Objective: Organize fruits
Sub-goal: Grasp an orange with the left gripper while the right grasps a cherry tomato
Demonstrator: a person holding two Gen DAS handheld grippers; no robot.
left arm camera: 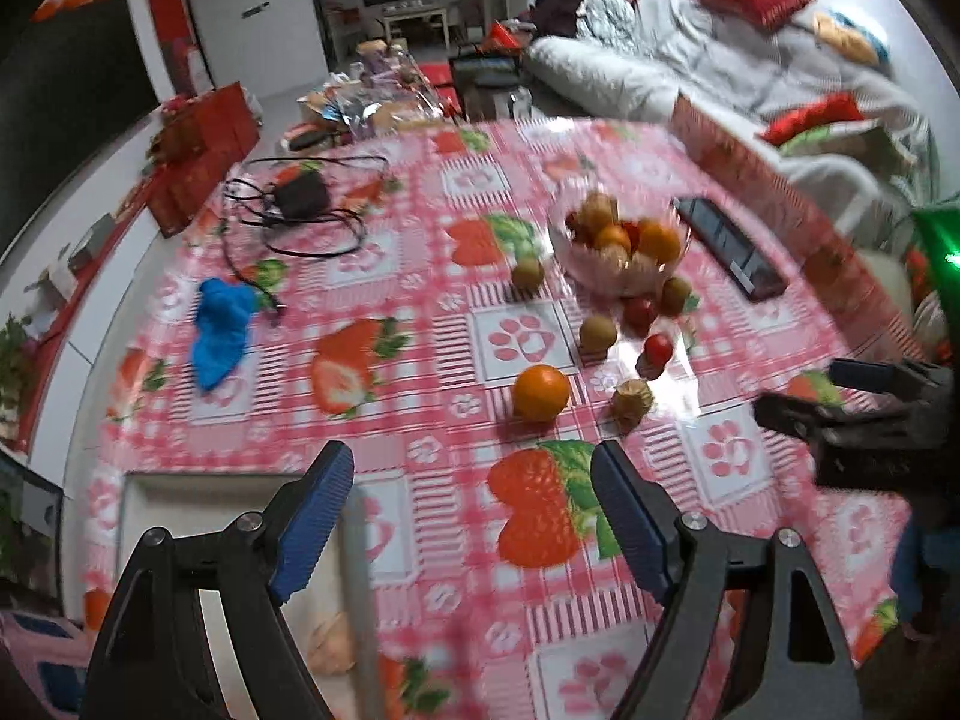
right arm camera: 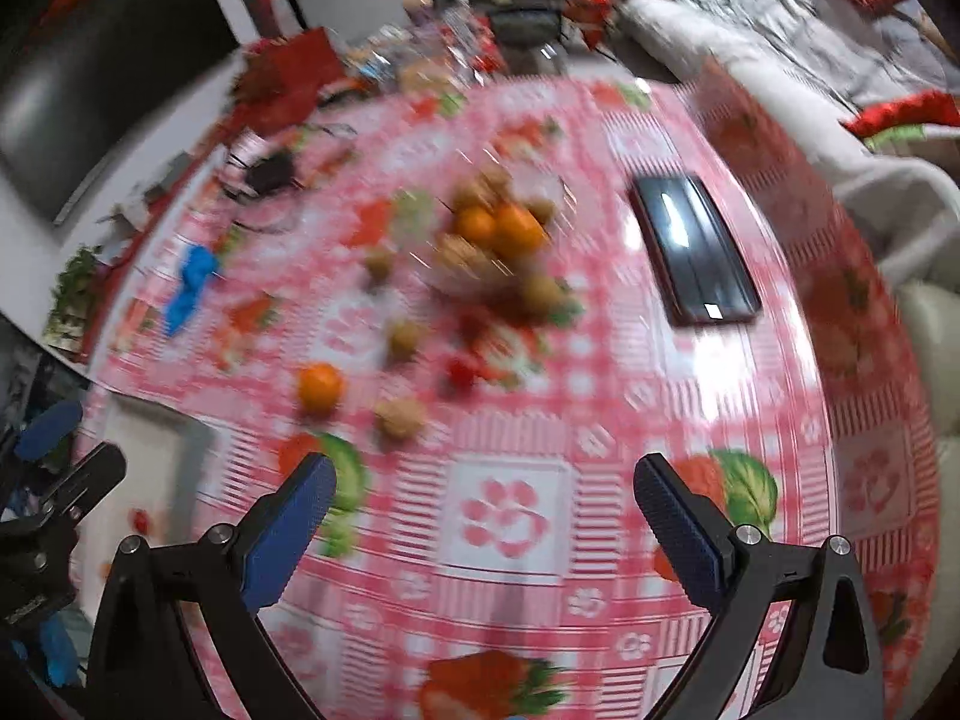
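A glass bowl [left arm camera: 621, 276] heaped with oranges, walnuts and other fruit stands on the pink strawberry-print tablecloth [left arm camera: 420, 360]. Loose fruit lies in front of it: an orange [left arm camera: 540, 393], a walnut [left arm camera: 633, 399], a red fruit [left arm camera: 658, 349] and a brown kiwi-like fruit [left arm camera: 598, 333]. My left gripper [left arm camera: 474, 468] hangs open above the cloth just short of the orange, with nothing between its pads. My right gripper [right arm camera: 486, 480] is open wide and empty too, nearer than the orange [right arm camera: 321, 387] and walnut [right arm camera: 399, 417]. The right wrist view is blurred.
A white tray [left arm camera: 240, 480] sits at the table's near left corner. A dark phone [right arm camera: 693, 249] lies right of the bowl [right arm camera: 498, 228]. A blue cloth [left arm camera: 222, 330] and a black charger with cables [left arm camera: 300, 195] lie far left. A sofa stands beyond the table's right edge.
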